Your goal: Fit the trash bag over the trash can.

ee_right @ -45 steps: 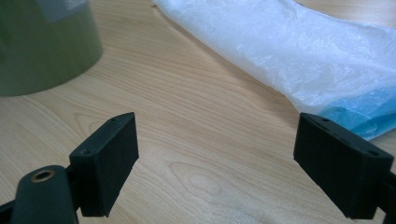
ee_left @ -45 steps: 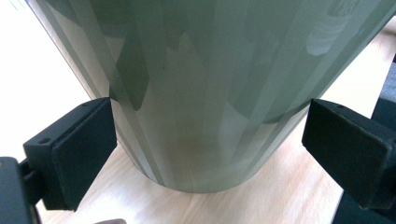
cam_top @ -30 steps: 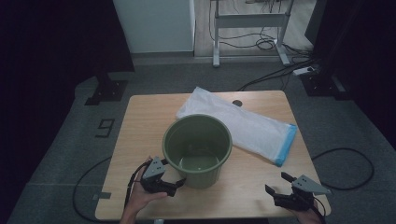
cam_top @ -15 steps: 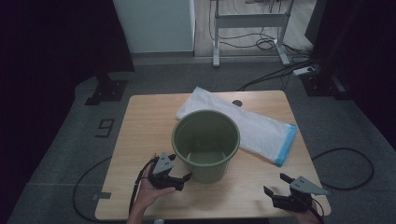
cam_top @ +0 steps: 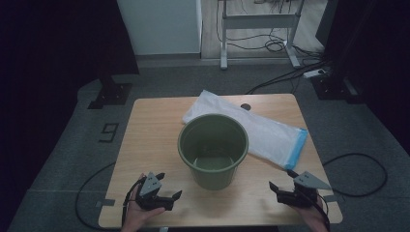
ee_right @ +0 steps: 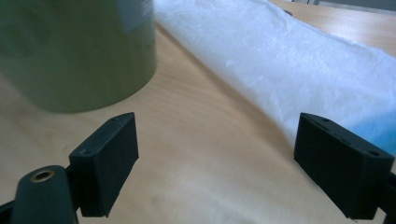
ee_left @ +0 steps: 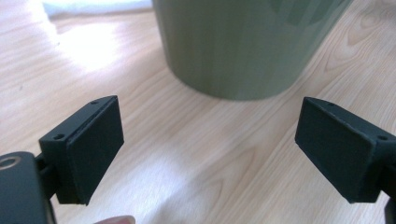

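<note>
1. The green bucket [cam_top: 213, 151] stands upright near the middle of the wooden table [cam_top: 145, 145], open mouth up; its inside appears empty.
2. Handling, as a judgement: a rigid plastic pail, probably light, with smooth tapered walls that could slip under a side pinch. The rim is the best place to take hold, one jaw inside and one outside; no handle can be made out.
3. A white plastic bag [cam_top: 251, 128] with a blue end lies flat behind and to the right of the bucket, its near edge passing just behind the bucket's wall. It looks soft and thin.
4. The left gripper [cam_top: 166, 190] is held low in front of the bucket and to its left, apart from it. Its jaws stand wide open with nothing between them; in the left gripper view the bucket's lower wall [ee_left: 243, 46] lies ahead.
5. The right gripper [cam_top: 279, 191] is held in front of the bucket and to its right, well apart. Its jaws are likewise spread wide and empty; the right gripper view has the bucket [ee_right: 79, 51] on one side and the bag [ee_right: 299, 60] ahead.
</note>
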Demonstrator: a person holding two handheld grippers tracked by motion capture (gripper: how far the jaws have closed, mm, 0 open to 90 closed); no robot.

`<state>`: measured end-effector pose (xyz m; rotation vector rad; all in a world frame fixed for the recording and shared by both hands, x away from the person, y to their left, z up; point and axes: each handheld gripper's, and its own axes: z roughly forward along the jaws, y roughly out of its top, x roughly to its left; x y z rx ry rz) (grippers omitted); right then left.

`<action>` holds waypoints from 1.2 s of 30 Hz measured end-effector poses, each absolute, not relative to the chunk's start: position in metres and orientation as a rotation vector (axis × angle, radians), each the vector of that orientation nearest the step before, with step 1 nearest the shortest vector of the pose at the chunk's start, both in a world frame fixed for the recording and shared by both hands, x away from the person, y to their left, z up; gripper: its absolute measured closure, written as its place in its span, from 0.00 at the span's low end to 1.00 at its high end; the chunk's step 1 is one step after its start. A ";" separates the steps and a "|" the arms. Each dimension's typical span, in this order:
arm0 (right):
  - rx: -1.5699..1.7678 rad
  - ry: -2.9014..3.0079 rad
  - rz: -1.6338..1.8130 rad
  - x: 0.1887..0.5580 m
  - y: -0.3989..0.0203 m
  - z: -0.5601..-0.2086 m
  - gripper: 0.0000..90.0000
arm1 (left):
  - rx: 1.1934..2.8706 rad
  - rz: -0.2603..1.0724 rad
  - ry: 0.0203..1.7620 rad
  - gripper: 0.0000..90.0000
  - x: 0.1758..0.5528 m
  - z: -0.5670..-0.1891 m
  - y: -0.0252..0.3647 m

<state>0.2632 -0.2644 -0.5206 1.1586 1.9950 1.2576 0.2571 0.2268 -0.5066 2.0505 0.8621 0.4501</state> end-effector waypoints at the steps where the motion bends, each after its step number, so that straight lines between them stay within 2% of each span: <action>1: 1.157 2.005 1.238 0.271 -0.262 -0.519 0.15 | 2.055 0.453 0.871 0.08 0.256 -0.508 0.230; 8: 1.184 2.066 1.129 0.332 -0.241 -0.512 0.17 | 2.040 0.460 0.917 0.08 0.254 -0.513 0.247; 12: 1.189 2.082 1.096 0.348 -0.230 -0.515 0.19 | 2.032 0.456 0.944 0.09 0.253 -0.516 0.254; 15: 1.171 2.128 1.054 0.366 -0.213 -0.523 0.25 | 2.029 0.454 0.962 0.09 0.251 -0.520 0.258; 22: 1.128 2.184 0.983 0.382 -0.193 -0.533 0.34 | 2.039 0.453 0.974 0.09 0.250 -0.523 0.261; 23: 1.148 2.181 0.962 0.387 -0.193 -0.537 0.39 | 2.044 0.452 0.978 0.09 0.251 -0.525 0.262; 25: 1.151 2.185 0.958 0.389 -0.194 -0.538 0.41 | 2.046 0.451 0.980 0.09 0.251 -0.526 0.262; 27: 1.190 2.187 0.952 0.393 -0.198 -0.542 0.51 | 2.053 0.451 0.984 0.10 0.252 -0.528 0.263; 28: 1.190 2.187 0.952 0.393 -0.198 -0.542 0.51 | 2.053 0.451 0.984 0.10 0.252 -0.528 0.263; 29: 1.217 2.193 0.968 0.395 -0.202 -0.544 0.61 | 2.054 0.448 0.986 0.10 0.252 -0.528 0.263; 30: 1.217 2.193 0.968 0.395 -0.202 -0.544 0.61 | 2.054 0.448 0.986 0.10 0.252 -0.528 0.263; 31: 1.241 2.197 0.982 0.396 -0.205 -0.545 0.72 | 2.055 0.448 0.988 0.10 0.252 -0.529 0.263; 32: 1.241 2.197 0.982 0.396 -0.205 -0.545 0.72 | 2.055 0.448 0.988 0.10 0.252 -0.529 0.263; 33: 1.266 2.199 0.967 0.397 -0.208 -0.547 0.82 | 2.053 0.447 0.988 0.10 0.251 -0.529 0.262; 34: 1.266 2.199 0.967 0.397 -0.208 -0.547 0.82 | 2.053 0.447 0.988 0.10 0.251 -0.529 0.262; 36: 1.292 2.187 0.989 0.396 -0.212 -0.548 0.93 | 2.060 0.447 0.989 0.10 0.251 -0.530 0.262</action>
